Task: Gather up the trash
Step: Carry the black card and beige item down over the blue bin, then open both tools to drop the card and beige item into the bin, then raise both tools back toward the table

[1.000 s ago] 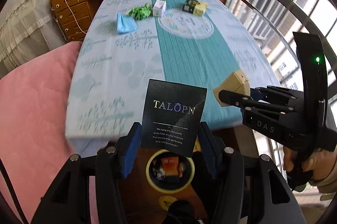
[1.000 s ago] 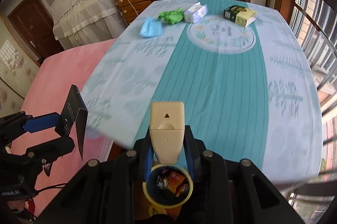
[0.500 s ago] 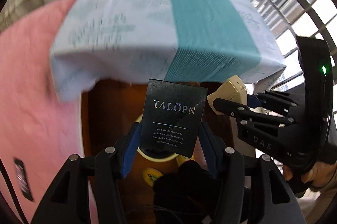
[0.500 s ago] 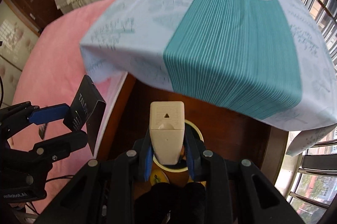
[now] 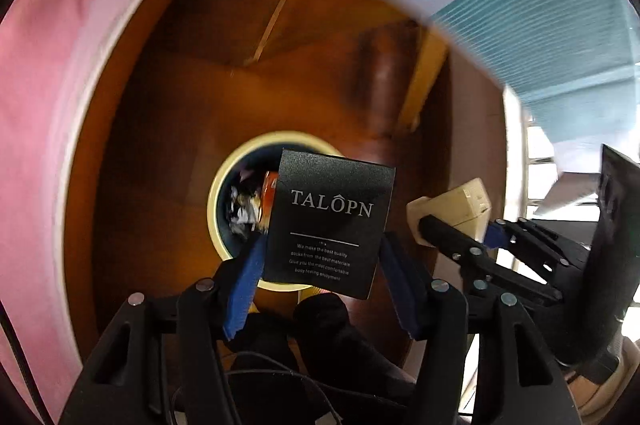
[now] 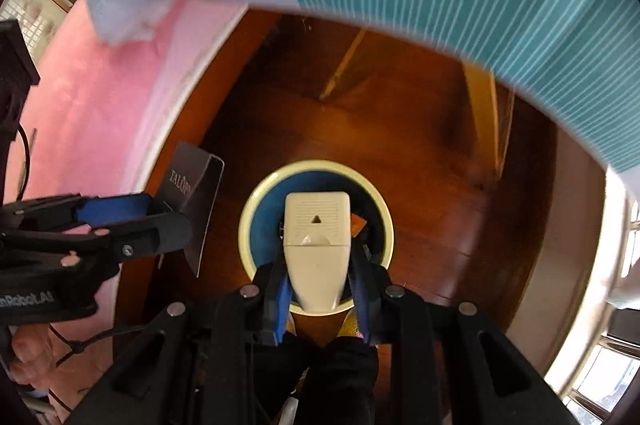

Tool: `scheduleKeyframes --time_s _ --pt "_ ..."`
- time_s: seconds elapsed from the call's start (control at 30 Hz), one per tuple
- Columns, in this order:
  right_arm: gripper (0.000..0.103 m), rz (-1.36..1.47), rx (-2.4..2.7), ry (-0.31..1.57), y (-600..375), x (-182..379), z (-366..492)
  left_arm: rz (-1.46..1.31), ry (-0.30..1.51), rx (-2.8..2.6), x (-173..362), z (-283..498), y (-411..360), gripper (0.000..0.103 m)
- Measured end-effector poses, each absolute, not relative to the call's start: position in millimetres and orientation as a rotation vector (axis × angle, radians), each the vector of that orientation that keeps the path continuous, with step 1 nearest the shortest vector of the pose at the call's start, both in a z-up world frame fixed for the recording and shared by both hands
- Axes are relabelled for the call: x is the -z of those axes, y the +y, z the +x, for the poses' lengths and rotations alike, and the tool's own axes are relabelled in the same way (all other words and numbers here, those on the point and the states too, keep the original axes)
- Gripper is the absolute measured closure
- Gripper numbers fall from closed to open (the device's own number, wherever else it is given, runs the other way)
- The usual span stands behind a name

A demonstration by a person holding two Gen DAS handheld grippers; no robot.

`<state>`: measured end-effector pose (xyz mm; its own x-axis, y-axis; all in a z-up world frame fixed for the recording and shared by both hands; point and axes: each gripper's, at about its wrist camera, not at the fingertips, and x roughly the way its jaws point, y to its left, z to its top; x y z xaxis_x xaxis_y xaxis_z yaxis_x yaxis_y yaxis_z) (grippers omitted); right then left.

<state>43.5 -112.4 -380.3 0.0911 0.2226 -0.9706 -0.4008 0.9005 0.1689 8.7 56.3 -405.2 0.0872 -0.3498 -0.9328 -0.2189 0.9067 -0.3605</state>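
The bin sits on the dark wooden floor, centre of the right wrist frame, its cream rim ringing a blue inside, and the right claw points almost straight down over it. That claw is narrow, clamped on the cream plastic box, whose long axis runs up the frame so that its far end already overlaps the opening; this is the nearer hand to a clean drop, I judge

In the left wrist frame the left claw has the black card, printed TALOPN, standing between its blue pads; the jaws are opening and a gap shows at the right pad. The card covers the bin's right side, tilted slightly, with wrappers visible inside at frame centre-left
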Motion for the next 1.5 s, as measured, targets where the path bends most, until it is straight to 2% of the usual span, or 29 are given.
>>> scheduleKeyframes --time_s 0.17,0.33,0.43,0.5,1.03,1.07,1.17,1.5 --pt "0.077 -0.161 -0.467 1.432 -110.4 424.7 50.3 -0.396 1.570 0.073 464.8 16.3 44.5 0.044" --pt "0.077 -0.166 -0.483 1.442 -105.6 450.5 56.2 -0.375 1.617 0.070 497.2 23.2 40.1 0.041" --pt "0.077 -0.170 -0.474 1.454 -105.3 459.3 61.6 -0.358 1.617 0.040 503.5 24.8 46.8 0.027" --pt "0.077 -0.160 -0.465 1.465 -108.2 460.0 65.2 -0.390 1.612 0.021 506.6 23.0 54.0 0.012" --pt "0.076 -0.186 -0.507 1.485 -63.1 468.7 71.8 -0.498 1.494 -0.103 483.1 4.7 107.5 0.010" --pt "0.073 -0.187 -0.504 1.488 -60.6 468.6 72.0 -0.499 1.489 -0.109 481.7 3.8 110.2 0.010" --pt "0.044 -0.190 -0.502 1.490 -57.0 466.0 72.2 -0.500 1.477 -0.122 477.8 2.3 117.8 0.009" --pt "0.043 -0.210 -0.492 1.477 -52.7 440.4 68.4 -0.506 1.430 -0.131 442.5 -0.6 122.8 0.009"
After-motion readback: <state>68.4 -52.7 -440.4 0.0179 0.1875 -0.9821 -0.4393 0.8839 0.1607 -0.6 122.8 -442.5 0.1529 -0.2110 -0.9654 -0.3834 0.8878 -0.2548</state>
